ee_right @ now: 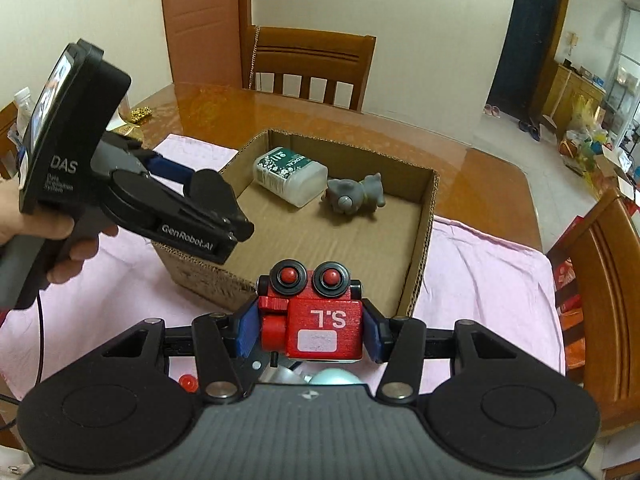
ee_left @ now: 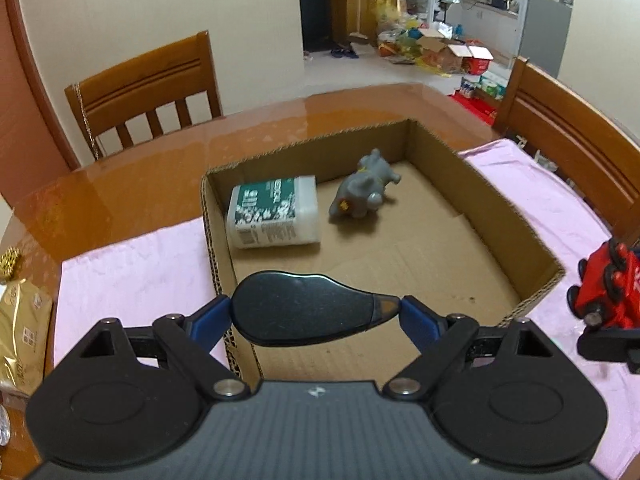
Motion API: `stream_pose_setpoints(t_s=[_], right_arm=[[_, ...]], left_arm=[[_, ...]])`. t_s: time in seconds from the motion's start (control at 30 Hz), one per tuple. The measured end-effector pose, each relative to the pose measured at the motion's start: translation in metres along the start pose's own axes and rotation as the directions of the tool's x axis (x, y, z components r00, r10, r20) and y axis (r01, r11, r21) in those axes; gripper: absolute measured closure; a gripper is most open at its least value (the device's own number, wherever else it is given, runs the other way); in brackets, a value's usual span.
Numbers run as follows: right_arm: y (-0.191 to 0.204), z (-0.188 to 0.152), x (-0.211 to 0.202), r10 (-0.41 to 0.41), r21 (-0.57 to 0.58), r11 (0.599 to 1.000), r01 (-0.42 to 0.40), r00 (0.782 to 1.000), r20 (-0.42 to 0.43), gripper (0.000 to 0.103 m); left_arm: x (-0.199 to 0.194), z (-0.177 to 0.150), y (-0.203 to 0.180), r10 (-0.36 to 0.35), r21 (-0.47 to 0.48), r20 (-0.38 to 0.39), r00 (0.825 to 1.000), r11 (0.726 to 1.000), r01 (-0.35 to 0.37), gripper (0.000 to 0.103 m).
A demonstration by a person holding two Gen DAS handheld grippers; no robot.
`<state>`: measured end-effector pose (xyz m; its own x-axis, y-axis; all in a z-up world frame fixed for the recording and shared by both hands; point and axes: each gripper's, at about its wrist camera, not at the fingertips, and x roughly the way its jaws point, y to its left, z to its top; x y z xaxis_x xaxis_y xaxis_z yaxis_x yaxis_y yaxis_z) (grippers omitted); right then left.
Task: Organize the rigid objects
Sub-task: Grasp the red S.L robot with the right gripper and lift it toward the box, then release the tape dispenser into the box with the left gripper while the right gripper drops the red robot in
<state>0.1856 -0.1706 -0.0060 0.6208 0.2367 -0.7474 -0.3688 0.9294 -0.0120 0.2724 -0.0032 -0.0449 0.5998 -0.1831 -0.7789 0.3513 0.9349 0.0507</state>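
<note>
Right wrist: right hand-held gripper (ee_right: 308,330) clamps red toy robot (ee_right: 316,320) by its flat sides, cardboard box (ee_right: 424,240) just ahead. Rigid, light, probably wood. Left hand-held gripper (ee_left: 316,312) grips black oval object (ee_left: 304,308).

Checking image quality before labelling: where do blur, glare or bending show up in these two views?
Left wrist view: grey toy elephant and white bottle slightly smeared, window glare on the table. Right wrist view: red toy robot sharp, door frames bowed by fisheye.
</note>
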Motion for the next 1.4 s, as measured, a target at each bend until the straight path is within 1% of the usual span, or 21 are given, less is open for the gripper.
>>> stream_pose_setpoints(t_s=[0.17,0.2,0.23,0.27,0.33,0.37,0.43,0.57,0.73,0.87,1.0,1.03,1.07,1.1,1.13,1.2,1.4], right_arm=[[-0.004,0.006,0.009,0.010,-0.004,1.000,-0.010,1.000,-0.011,0.047],[-0.005,0.007,0.010,0.009,-0.006,1.000,-0.009,1.000,-0.011,0.047],[-0.006,0.008,0.011,0.009,-0.009,1.000,-0.009,1.000,-0.011,0.047],[-0.007,0.009,0.012,0.008,-0.011,1.000,-0.009,1.000,-0.013,0.047],[-0.008,0.010,0.012,0.004,-0.016,1.000,-0.005,1.000,-0.012,0.047],[-0.010,0.012,0.013,0.004,-0.017,1.000,-0.004,1.000,-0.013,0.047],[-0.013,0.014,0.016,0.001,-0.016,1.000,-0.001,1.000,-0.012,0.047],[-0.022,0.019,0.024,0.006,-0.007,1.000,-0.006,1.000,-0.013,0.047],[-0.031,0.027,0.032,0.010,-0.007,1.000,-0.010,1.000,-0.012,0.047],[-0.037,0.039,0.042,0.016,-0.017,1.000,-0.016,1.000,-0.011,0.047],[-0.042,0.053,0.057,0.005,-0.028,1.000,-0.005,1.000,-0.003,0.046],[-0.043,0.057,0.061,-0.004,-0.027,1.000,0.004,1.000,0.001,0.040],[-0.044,0.059,0.063,-0.012,-0.026,1.000,0.013,1.000,0.007,0.032],[-0.045,0.061,0.065,-0.018,-0.025,1.000,0.018,1.000,0.016,0.011],[-0.046,0.062,0.065,-0.022,-0.022,0.999,0.023,0.999,0.028,0.000],[-0.047,0.063,0.064,-0.017,-0.015,1.000,0.018,0.998,0.053,0.000],[-0.045,0.060,0.058,-0.012,-0.010,1.000,0.013,0.999,0.041,0.000]], left_arm=[[0.014,-0.003,0.001,0.020,-0.017,-0.020,1.000,1.000,-0.020,0.013],[0.015,-0.003,0.000,0.033,-0.019,-0.020,0.999,0.999,-0.033,0.012],[0.015,-0.002,0.000,0.041,-0.022,-0.025,0.999,0.999,-0.042,0.008],[0.014,-0.001,0.001,0.046,-0.028,-0.028,0.999,0.999,-0.047,0.006],[0.008,0.000,0.001,0.042,-0.032,-0.003,0.999,0.999,-0.042,0.006],[0.005,0.000,0.001,0.047,-0.034,0.009,0.999,0.998,-0.047,0.004],[0.000,0.000,0.002,0.062,-0.034,0.013,0.998,0.998,-0.061,0.003],[-0.020,-0.001,0.002,0.066,-0.045,0.045,0.997,0.997,-0.064,0.003],[-0.046,-0.010,0.002,0.079,-0.041,0.056,0.995,0.996,-0.076,0.003],[-0.065,-0.022,0.009,0.109,-0.073,0.063,0.992,0.992,-0.104,0.003],[-0.078,-0.032,0.019,0.154,-0.119,0.062,0.986,0.982,-0.146,0.003],[-0.080,-0.034,0.021,0.162,-0.131,0.060,0.985,0.979,-0.153,0.003],[-0.081,-0.036,0.023,0.166,-0.142,0.059,0.984,0.977,-0.156,0.003],[-0.083,-0.039,0.024,0.170,-0.152,0.057,0.984,0.975,-0.160,0.002],[-0.083,-0.040,0.025,0.175,-0.157,0.053,0.983,0.974,-0.165,0.002],[-0.083,-0.044,0.026,0.184,-0.163,0.043,0.982,0.971,-0.175,0.002],[-0.079,-0.049,0.028,0.183,-0.185,0.020,0.983,0.967,-0.177,0.002]])
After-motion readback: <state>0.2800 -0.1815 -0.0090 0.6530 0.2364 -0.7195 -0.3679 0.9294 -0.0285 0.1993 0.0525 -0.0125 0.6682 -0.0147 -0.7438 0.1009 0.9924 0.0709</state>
